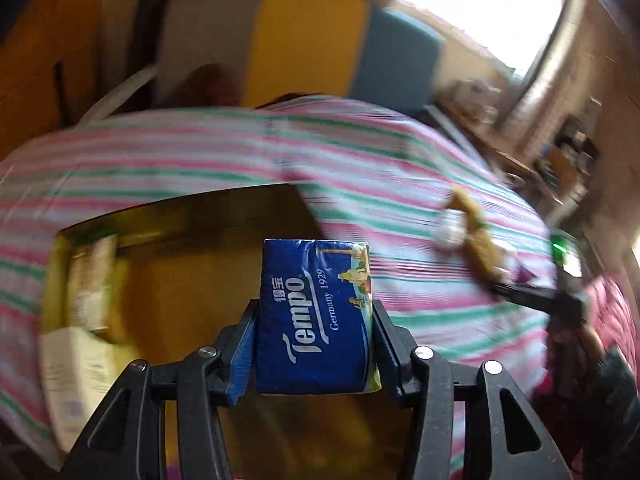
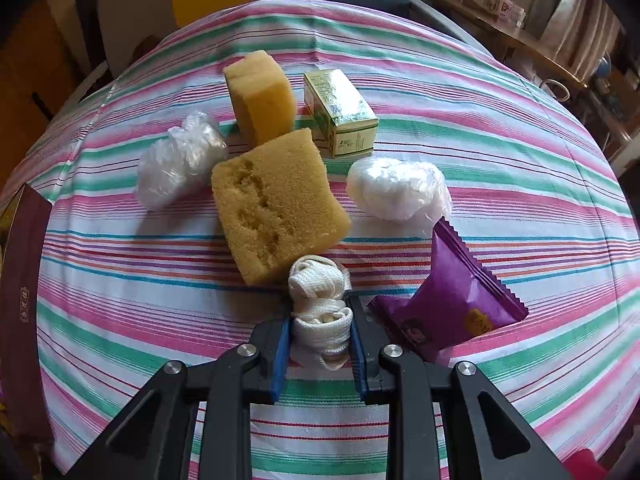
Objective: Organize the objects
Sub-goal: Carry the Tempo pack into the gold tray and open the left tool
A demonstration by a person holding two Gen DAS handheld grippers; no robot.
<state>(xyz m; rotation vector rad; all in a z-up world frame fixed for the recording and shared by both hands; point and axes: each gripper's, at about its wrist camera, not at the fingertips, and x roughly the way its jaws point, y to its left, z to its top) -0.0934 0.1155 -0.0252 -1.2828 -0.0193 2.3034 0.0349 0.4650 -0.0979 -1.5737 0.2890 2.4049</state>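
Tissue pack (image 1: pixel 316 316), blue with white lettering, sits upright between the fingers of the left gripper (image 1: pixel 315 344), which press on both of its narrow sides and hold it above an open yellow-lined box (image 1: pixel 180 216). The box lies at the near left of the striped tablecloth (image 1: pixel 200 152), and a pale packet (image 1: pixel 90 280) stands against its left wall. That view is smeared by blur, so the small things farther right on the cloth cannot be told apart there.

In the right wrist view the right gripper (image 2: pixel 322 340) has its fingers drawn narrow on a bundle of white woven cord (image 2: pixel 320 304), which lies on the cloth near the camera. Just beyond the cord lies a large tan sponge (image 2: pixel 276 204), its near corner close to the bundle. Behind it a smaller yellow sponge (image 2: pixel 262 94) stands on edge, and just to its right is a green and white carton (image 2: pixel 342 114). A crumpled clear plastic bundle (image 2: pixel 180 160) lies to the left of the large sponge, and a white wrapped lump (image 2: pixel 396 190) lies to its right. A purple snack packet (image 2: pixel 452 300) rests just to the right of the gripper, tilted. At the far left edge a dark maroon box lid (image 2: pixel 24 300) shows.
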